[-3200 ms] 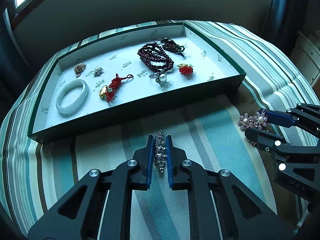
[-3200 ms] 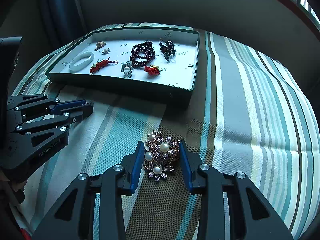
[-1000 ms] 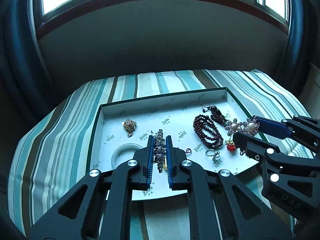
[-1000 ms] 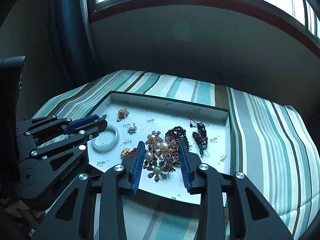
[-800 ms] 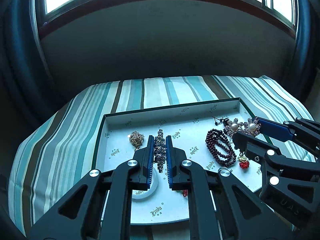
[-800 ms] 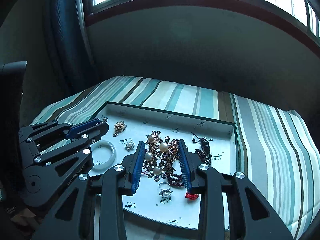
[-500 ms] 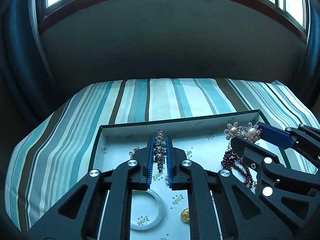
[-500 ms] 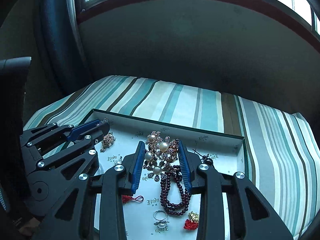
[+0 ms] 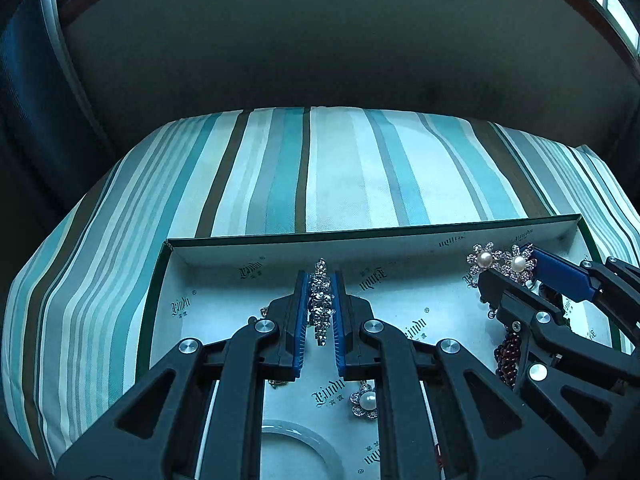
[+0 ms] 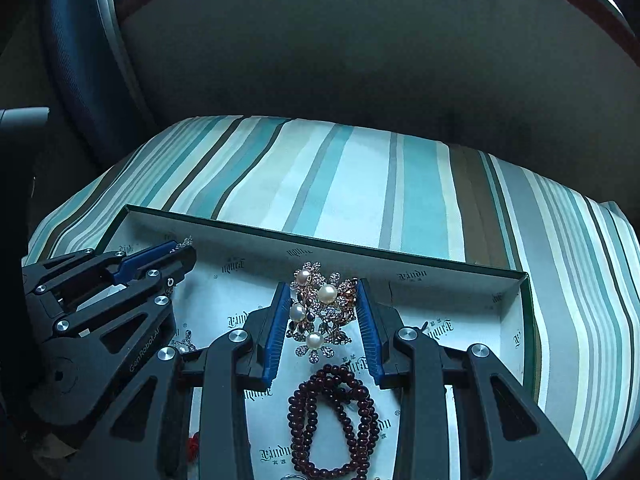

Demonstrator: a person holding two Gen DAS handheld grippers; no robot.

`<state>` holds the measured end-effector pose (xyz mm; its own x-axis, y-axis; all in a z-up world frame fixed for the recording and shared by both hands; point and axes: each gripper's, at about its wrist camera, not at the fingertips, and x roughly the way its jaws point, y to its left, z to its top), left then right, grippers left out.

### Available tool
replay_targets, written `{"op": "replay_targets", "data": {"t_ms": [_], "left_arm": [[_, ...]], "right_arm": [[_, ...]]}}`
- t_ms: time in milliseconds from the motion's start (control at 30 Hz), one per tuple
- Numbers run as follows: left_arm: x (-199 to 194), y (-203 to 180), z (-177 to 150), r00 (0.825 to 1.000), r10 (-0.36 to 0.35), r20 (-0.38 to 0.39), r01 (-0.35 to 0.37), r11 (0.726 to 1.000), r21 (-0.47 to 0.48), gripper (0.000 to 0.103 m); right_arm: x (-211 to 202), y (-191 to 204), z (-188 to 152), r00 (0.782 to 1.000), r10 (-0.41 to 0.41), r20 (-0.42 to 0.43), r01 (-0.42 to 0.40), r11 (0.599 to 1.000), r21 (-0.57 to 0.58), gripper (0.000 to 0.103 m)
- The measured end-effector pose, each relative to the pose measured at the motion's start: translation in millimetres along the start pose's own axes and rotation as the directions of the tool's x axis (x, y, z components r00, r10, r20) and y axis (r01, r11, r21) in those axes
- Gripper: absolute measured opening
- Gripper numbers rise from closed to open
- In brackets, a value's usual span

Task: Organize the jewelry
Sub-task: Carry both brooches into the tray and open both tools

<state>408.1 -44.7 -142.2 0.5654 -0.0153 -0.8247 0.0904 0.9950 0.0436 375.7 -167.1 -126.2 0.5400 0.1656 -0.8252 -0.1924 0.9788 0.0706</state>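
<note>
My left gripper (image 9: 320,304) is shut on a narrow rhinestone brooch (image 9: 321,300) and holds it over the back left part of the green jewelry tray (image 9: 360,236). My right gripper (image 10: 322,312) is shut on a pearl flower brooch (image 10: 320,312) and holds it over the tray's back middle (image 10: 320,246). The right gripper with its pearl brooch (image 9: 500,264) also shows at the right of the left wrist view. The left gripper (image 10: 176,252) shows at the left of the right wrist view.
In the tray lie a dark red bead bracelet (image 10: 332,420), a white bangle (image 9: 300,440), a small pearl flower piece (image 9: 365,400) and other small pieces partly hidden by the fingers. The tray sits on a striped cloth (image 9: 340,168). A dark wall rises behind.
Both grippers lifted their brooches from the cloth in front of the tray and carried them forward over it, now reaching near its back wall. Both stay shut.
</note>
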Motion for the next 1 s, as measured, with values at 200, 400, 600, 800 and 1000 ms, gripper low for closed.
{"op": "replay_targets", "data": {"t_ms": [200,400,600,800,1000], "left_arm": [[10.6,-1.9,2.8,0.998,-0.027,-0.052,0.028,1.000,0.009,0.011],[15.8,-4.0,2.4,0.996,-0.040,-0.074,0.041,0.999,0.013,0.012],[15.7,-1.8,2.1,0.997,-0.034,-0.071,0.035,0.999,0.003,0.035],[15.9,10.1,0.4,0.997,-0.040,-0.072,0.037,0.998,-0.049,0.051],[10.1,14.7,0.7,0.999,-0.029,-0.041,0.027,0.998,-0.054,0.064]], "right_arm": [[13.3,-0.7,1.6,1.000,-0.002,-0.031,0.002,1.000,0.001,0.034],[22.0,-1.6,0.3,0.998,0.015,-0.062,-0.014,1.000,0.006,0.034],[25.9,-3.7,0.0,0.997,0.011,-0.073,-0.010,1.000,0.020,0.036],[27.1,-11.6,-0.9,0.997,0.010,-0.072,-0.006,0.998,0.066,0.050],[19.7,-15.1,-1.6,0.999,-0.017,-0.031,0.019,0.997,0.080,0.056]]}}
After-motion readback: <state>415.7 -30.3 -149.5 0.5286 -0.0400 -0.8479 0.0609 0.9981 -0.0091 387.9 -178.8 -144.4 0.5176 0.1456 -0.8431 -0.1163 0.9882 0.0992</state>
